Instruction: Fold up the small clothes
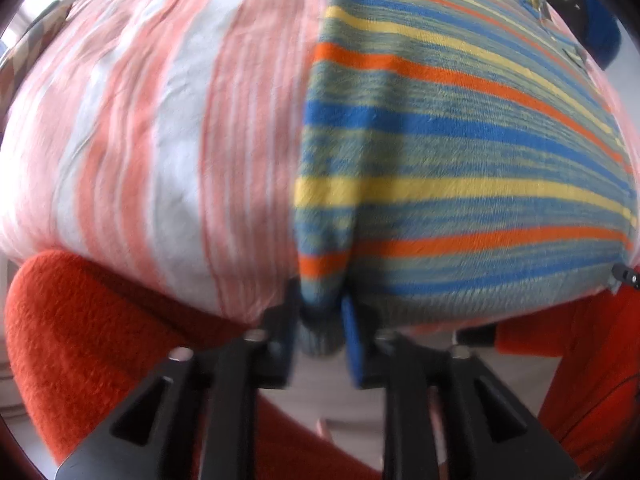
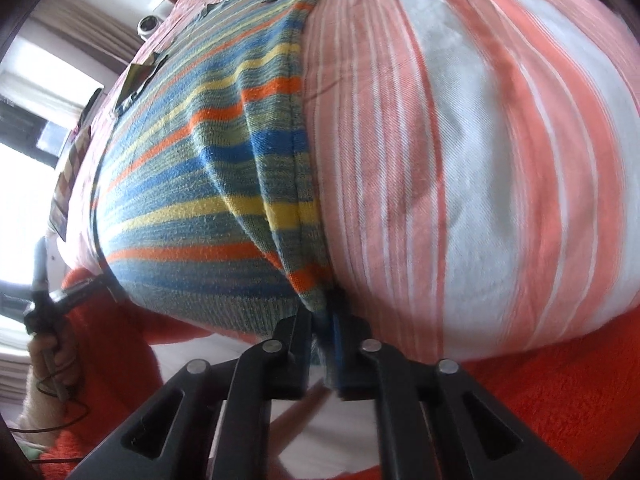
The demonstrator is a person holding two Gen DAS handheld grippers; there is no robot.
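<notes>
Left wrist view, nearest first. I have the left tongs (image 1: 320, 320) pointed steeply down over the near edge of the bench (image 1: 248, 304), with the person's red fleece sleeve (image 1: 80, 340) below and to either side. The tongs stand partly apart. The ribbed cuff (image 1: 322, 338) of the striped jumper (image 1: 460, 140) sits in the gap and fills it from pad to pad, but I see no squeeze on it, so I record it as loose. The sleeve runs away from the cuff along the jumper's left edge. The jumper's body lies flat to the right, banded in blue, yellow, orange and grey-green. The frame is blurred.

Right wrist view. The right tongs (image 2: 322, 332) also point down at the bench edge, tilted less steeply. The gap is narrow — a thin fold of the jumper's near right corner (image 2: 316, 300) stands in it. I cannot tell whether the pads are pressing on that fold. At far left the person's left hand (image 2: 52, 360) grips the handle of the other tool.

Beyond both tongs the jumper lies spread on a pink-and-white striped cloth (image 2: 480, 160) that covers the bench — its collar end is farthest from me.
</notes>
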